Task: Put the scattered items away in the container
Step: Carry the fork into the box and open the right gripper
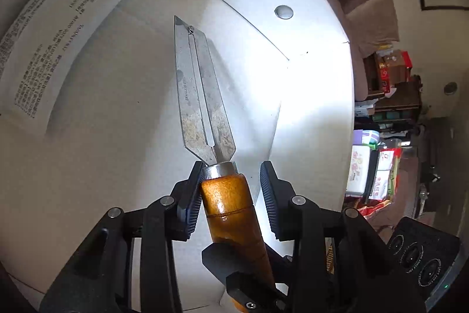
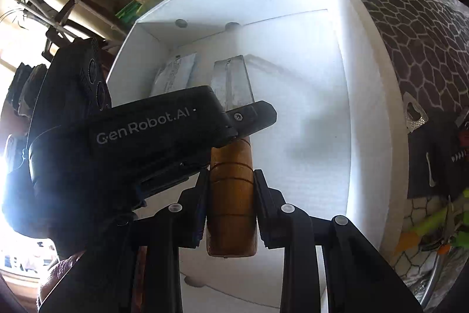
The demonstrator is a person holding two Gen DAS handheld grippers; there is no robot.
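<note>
While I am holding both tongs over the box, this is how things are lying:

Room: the peeler point(image 1: 205, 90) is hanging inside the box point(image 1: 316, 96), its blade tip pointing at the floor near a wall fold; open white floor is lying to either side of the blade.
Edges: the box rim point(image 2: 372, 113) is running just right of my right tongs; the far wall is showing three round holes.
Left tongs point(image 1: 231, 195): standing released, the left pad touching the handle collar, the right pad apart from it.
Right tongs point(image 2: 231, 207): clenching the wooden handle point(image 2: 233, 195) near its butt end.
Box contents: a printed packet point(image 1: 58, 28) is lying flat on the floor, left of the blade.
In the way: my left tongs' body point(image 2: 152, 128) is crossing over the handle in the right view, hiding part of the blade.
Outside: a bottle opener point(image 2: 414, 115) and green items point(image 2: 433, 222) are lying on the patterned cloth point(image 2: 416, 28) beside the box.
</note>
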